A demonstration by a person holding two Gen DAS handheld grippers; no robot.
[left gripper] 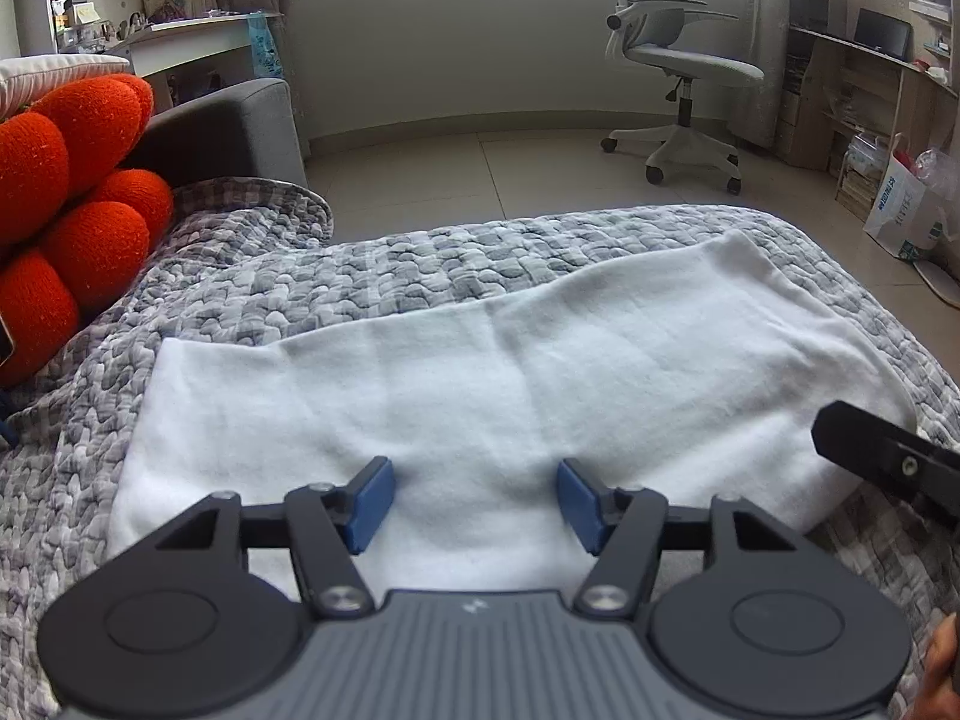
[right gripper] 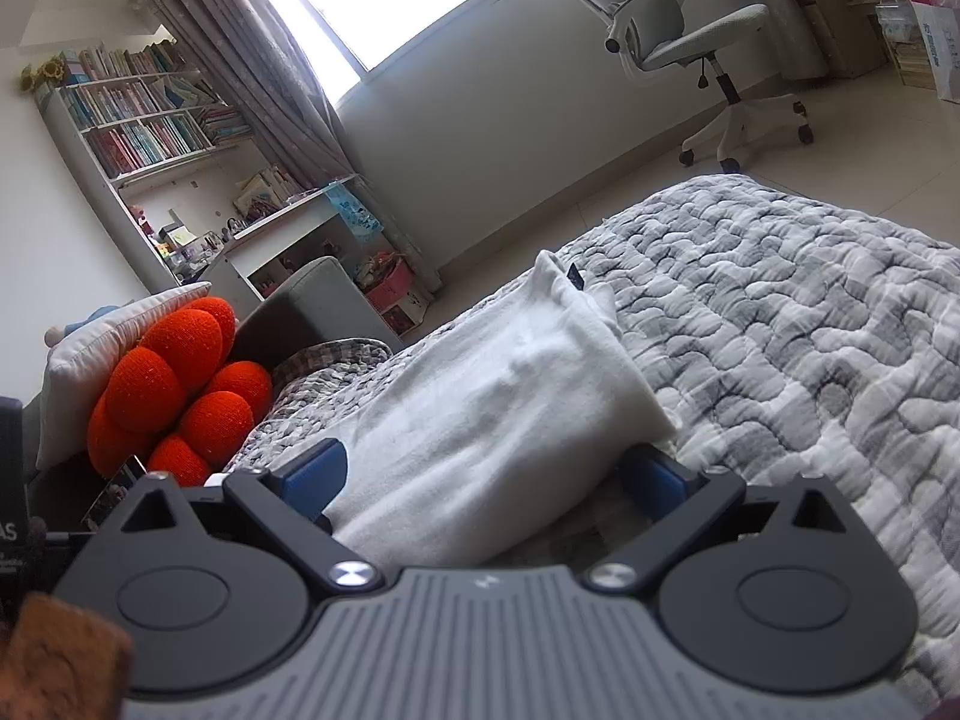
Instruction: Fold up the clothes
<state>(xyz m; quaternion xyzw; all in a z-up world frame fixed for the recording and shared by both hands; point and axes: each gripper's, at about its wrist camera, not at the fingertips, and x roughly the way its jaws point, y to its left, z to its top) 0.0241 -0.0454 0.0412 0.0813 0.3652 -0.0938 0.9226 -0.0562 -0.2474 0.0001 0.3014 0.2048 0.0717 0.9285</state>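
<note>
A white garment [left gripper: 492,372], folded into a long band, lies flat across the grey quilted bedspread [left gripper: 372,276]. My left gripper [left gripper: 475,501] hovers over its near edge with the blue pads [left gripper: 372,501] apart and nothing pinched between them. In the right wrist view the same garment [right gripper: 498,396] runs away from the camera, and its near end lies between the wide-spread jaws of my right gripper [right gripper: 486,477]. The pads flank the cloth without squeezing it. One black finger of the right gripper [left gripper: 888,456] shows at the garment's right end in the left wrist view.
An orange knotted cushion [left gripper: 78,204] and a white pillow [right gripper: 102,354] rest against a grey sofa arm [left gripper: 228,126] at the left. Beyond the bed's far edge are tiled floor, a grey office chair [left gripper: 684,60], a paper bag [left gripper: 906,210], shelves and a desk.
</note>
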